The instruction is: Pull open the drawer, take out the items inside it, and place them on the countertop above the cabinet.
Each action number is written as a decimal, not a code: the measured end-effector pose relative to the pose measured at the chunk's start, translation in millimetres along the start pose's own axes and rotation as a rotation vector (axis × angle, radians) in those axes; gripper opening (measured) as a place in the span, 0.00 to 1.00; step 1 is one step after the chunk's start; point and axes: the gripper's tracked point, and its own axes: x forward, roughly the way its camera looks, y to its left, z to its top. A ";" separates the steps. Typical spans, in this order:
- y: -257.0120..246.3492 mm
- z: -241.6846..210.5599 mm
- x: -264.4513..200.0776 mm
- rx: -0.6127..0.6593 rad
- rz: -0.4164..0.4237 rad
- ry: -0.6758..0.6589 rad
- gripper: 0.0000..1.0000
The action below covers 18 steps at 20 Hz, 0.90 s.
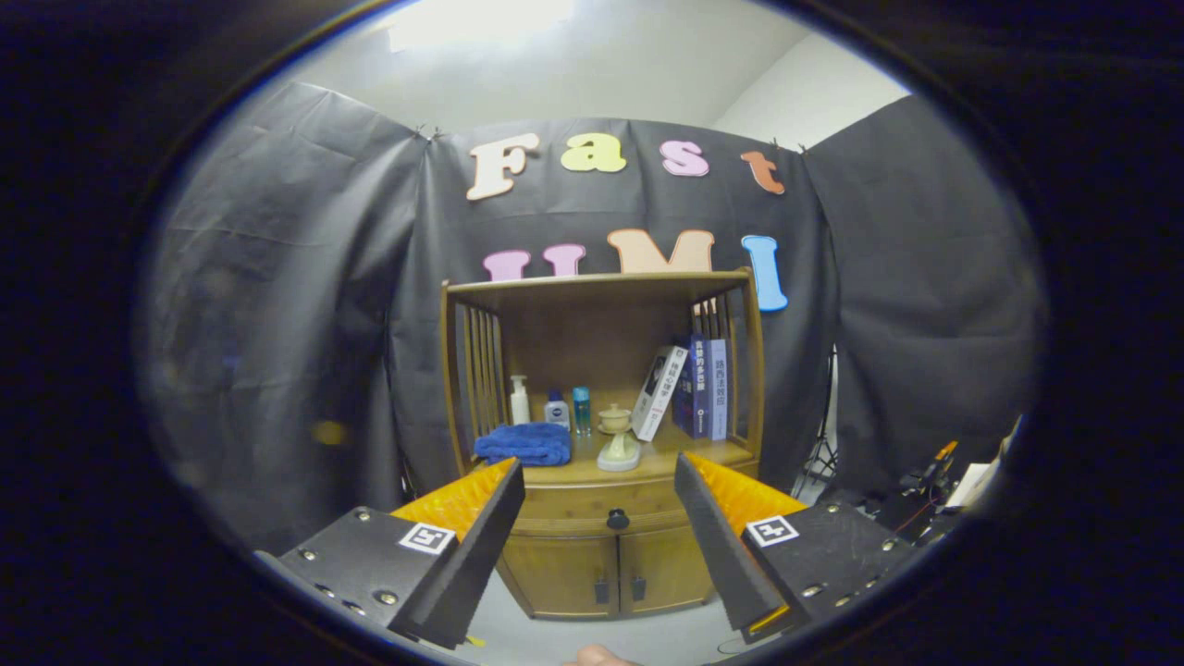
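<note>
The jaws of the gripper (599, 472) stand wide apart and hold nothing, well short of the wooden cabinet (601, 444) seen between them in the lower middle of the frame. Straight ahead in the gap sits the drawer (573, 509), shut, with a dark round knob (617, 519) at its centre. Below it are two closed cabinet doors (610, 569), each with a small dark handle near the middle seam.

Above the drawer, the surface (666, 458) of the cabinet is an open shelf space with slatted sides and a top board. On it, from the left: a folded blue towel (524, 444) at the front, a white pump bottle (520, 400), a small bottle with a dark cap (556, 409) and a slim teal bottle (581, 410) behind it. Near the middle stands a pale cup (615, 420) with a pale ornament (619, 452) in front. At the right, one white book (659, 392) leans against upright blue books (703, 387).

What lies inside the drawer cannot be seen.

At the lower right of the frame, beside the cabinet, some dark equipment (925, 490) is blurred.
</note>
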 end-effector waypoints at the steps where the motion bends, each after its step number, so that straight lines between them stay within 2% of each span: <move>1: 0.7 -4.3 1.3 -0.009 -0.001 0.006 0.99; 18: 6.5 -29.5 6.6 -0.072 0.001 0.017 0.99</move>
